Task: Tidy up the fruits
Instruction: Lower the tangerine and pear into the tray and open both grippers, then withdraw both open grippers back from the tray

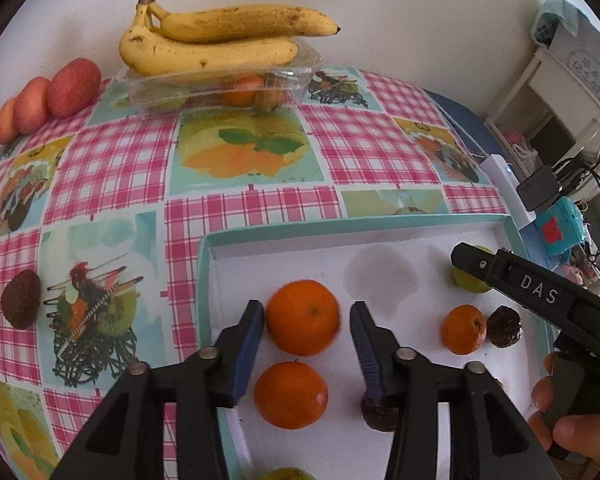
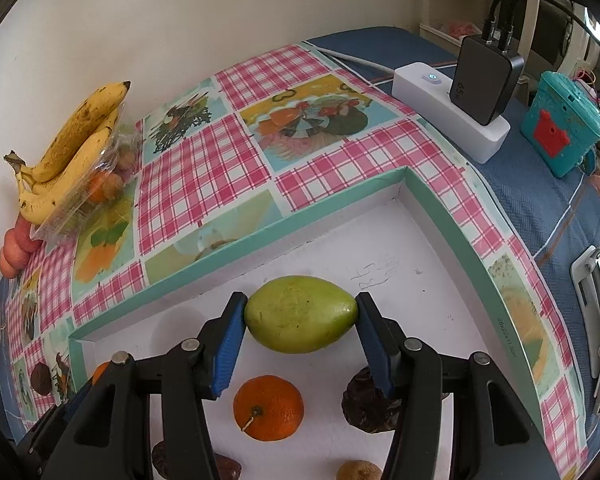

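Several fruits already lie in the white tray (image 1: 380, 248), while the bananas (image 1: 220, 40), the red fruits (image 1: 48, 96) and a dark fruit (image 1: 20, 300) wait on the table (image 1: 120, 152) beyond the claws. The left claw (image 1: 306, 322) points steeply down, its pads apart around an orange (image 1: 302, 316) without touching it. The right claw (image 2: 300, 314), tilted likewise, is clamped on a green fruit (image 2: 300, 314) just above the tray floor.
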The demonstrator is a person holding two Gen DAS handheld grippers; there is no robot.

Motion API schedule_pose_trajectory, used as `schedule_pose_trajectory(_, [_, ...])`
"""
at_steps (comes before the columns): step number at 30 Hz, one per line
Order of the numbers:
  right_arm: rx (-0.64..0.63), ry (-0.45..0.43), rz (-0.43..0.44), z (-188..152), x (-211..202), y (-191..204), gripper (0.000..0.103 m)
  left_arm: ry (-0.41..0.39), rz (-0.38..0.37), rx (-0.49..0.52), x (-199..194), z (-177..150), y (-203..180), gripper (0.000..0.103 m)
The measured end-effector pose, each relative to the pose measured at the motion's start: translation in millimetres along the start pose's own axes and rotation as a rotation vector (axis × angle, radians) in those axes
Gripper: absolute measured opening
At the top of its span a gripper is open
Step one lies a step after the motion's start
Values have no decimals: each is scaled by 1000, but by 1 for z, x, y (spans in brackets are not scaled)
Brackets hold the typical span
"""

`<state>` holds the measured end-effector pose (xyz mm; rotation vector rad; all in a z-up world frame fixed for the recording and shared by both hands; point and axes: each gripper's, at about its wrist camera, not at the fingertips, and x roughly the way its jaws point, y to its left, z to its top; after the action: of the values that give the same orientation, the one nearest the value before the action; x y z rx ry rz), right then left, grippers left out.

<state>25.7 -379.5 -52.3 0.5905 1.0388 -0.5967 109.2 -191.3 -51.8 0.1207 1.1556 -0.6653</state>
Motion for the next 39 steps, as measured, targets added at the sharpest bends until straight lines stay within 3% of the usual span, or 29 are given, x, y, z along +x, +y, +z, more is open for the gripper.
schedule_pose_trajectory(11, [-14,-30,7,3,-24,4,57,-68,6,30,-38,6,-8,51])
schedule_pose_trajectory(23, [-67,-20,-1,-14,-40,11,57,-66,129,-105,-54,-3,34,51])
schedule_pose_trajectory(27, [-82,-4,-1,-22,-41,14,69,-73,189,-121,-57,-9,45,66])
schedule_pose_trajectory(33, [-119,-6,-14,-32,-46,22,71,-69,262,-191,-61,-18,70,85])
schedule_pose_trajectory(35, [-133,-9,-16,-36,-49,24,78,-72,287,-208,-63,-21,76,91])
schedule_pose_trajectory(36, [-138,-10,-17,-38,-49,25,88,-75,300,-218,-64,-23,79,94])
schedule_pose_trajectory(39, [-144,-5,-9,-42,-51,27,90,-86,317,-245,-71,-29,87,98])
